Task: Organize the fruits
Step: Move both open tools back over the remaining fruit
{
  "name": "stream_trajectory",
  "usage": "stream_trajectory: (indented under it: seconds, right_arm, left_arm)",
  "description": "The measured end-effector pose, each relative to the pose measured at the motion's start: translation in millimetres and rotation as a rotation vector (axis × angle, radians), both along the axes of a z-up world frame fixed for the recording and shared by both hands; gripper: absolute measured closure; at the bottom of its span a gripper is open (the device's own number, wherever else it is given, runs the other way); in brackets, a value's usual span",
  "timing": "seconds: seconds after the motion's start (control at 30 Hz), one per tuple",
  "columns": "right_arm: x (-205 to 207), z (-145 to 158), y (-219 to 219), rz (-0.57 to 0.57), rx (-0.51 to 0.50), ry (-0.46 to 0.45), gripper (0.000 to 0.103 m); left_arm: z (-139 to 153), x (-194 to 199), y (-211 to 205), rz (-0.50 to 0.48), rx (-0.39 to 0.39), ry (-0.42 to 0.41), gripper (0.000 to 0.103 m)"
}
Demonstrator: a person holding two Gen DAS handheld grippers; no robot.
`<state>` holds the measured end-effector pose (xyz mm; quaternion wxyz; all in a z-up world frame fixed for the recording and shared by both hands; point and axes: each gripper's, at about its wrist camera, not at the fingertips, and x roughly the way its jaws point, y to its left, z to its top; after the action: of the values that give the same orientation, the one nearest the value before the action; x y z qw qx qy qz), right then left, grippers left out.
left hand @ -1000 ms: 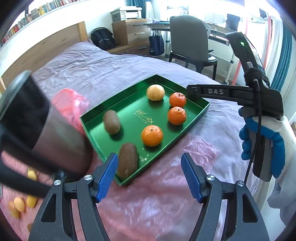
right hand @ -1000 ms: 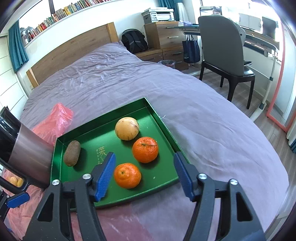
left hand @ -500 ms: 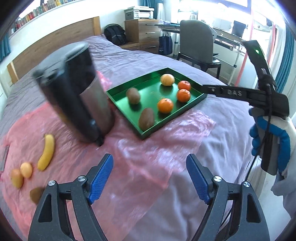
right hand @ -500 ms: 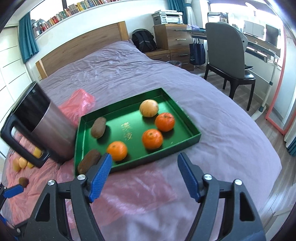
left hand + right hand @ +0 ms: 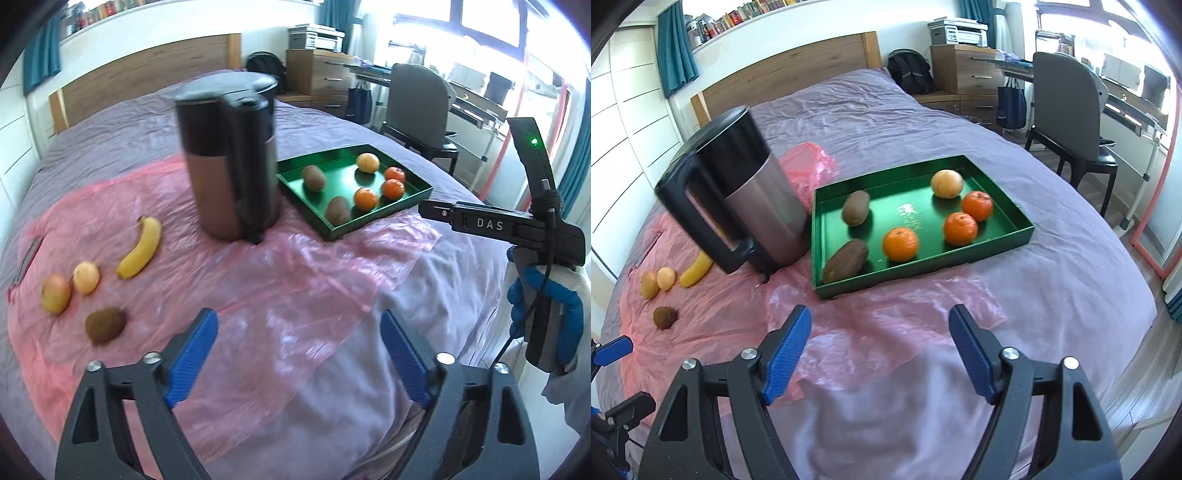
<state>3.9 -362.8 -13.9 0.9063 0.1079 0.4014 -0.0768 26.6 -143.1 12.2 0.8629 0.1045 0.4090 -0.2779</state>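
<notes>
A green tray (image 5: 1023, 229) (image 5: 424, 192) on the bed holds three oranges (image 5: 900, 243), two kiwis (image 5: 856, 207) and a pale round fruit (image 5: 946, 183). On the pink plastic sheet (image 5: 277, 280) to the left lie a banana (image 5: 142, 248), two yellowish round fruits (image 5: 86, 277), and a kiwi (image 5: 105, 324). My left gripper (image 5: 297, 354) hangs over the sheet near the bed's front, its jaws opening with nothing between them. My right gripper (image 5: 879, 350) stands open and empty, short of the tray.
A steel and black kettle (image 5: 231, 162) (image 5: 738, 192) stands between the loose fruit and the tray. A gloved hand (image 5: 546, 310) holds the other gripper at the right. A chair (image 5: 1067, 107), desk and drawers stand beyond the bed's far right.
Both grippers have pulled back from the tray, which now lies farther off. The left gripper's jaws have widened. The loose fruit on the pink sheet has come into view.
</notes>
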Motion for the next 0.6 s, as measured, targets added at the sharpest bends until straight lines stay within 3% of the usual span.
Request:
stream_trajectory:
  seconds: [0.6]
  right_arm:
    - [5.3,-7.7,106.1,0.182,-0.017,0.065,0.0]
  left_arm:
    - [-16.5,-27.4,112.0,0.14,-0.041,-0.013,0.014]
